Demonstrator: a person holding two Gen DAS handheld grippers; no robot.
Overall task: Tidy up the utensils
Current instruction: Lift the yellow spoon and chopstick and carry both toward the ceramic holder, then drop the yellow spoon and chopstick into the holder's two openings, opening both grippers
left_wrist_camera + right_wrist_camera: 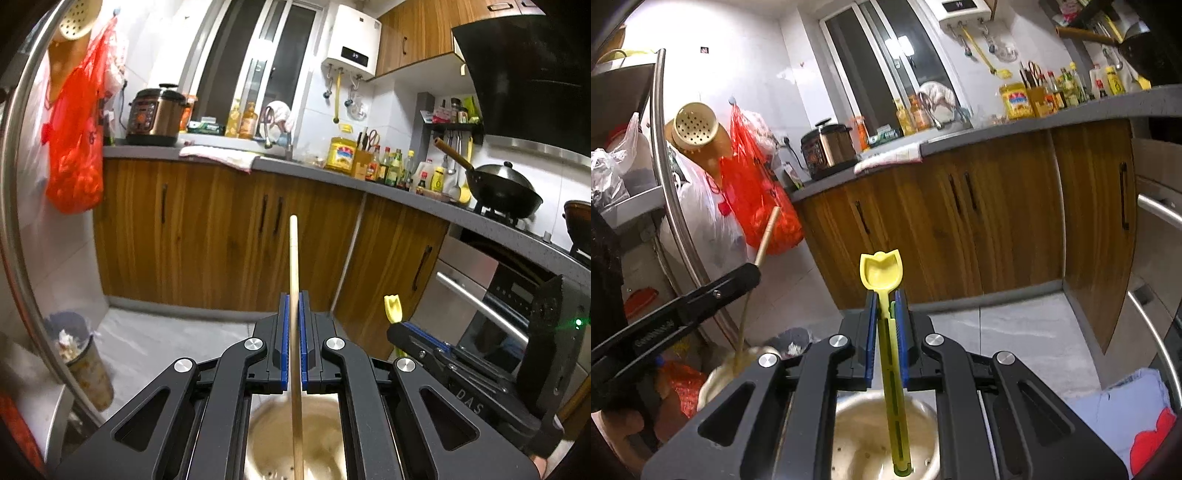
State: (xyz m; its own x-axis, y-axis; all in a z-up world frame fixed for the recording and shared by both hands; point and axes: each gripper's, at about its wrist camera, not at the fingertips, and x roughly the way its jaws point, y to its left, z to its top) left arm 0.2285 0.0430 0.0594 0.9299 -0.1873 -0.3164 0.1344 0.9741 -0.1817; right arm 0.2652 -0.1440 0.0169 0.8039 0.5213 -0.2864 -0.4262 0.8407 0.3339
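A thin, pale wooden chopstick (294,295) is clamped upright between the closed blue pads of the left gripper (294,299). A yellow plastic spoon (882,275) is pinched by the right gripper (885,295), its handle reaching down into a perforated cream holder (849,443) below the jaws.

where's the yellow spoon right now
The yellow spoon is clamped upright in the right gripper, bowl end up, its handle reaching down into the beige holder below, just right of the left gripper.

Grey countertop (295,173) with cooker (155,116), cloth (221,155), bottles (391,168).
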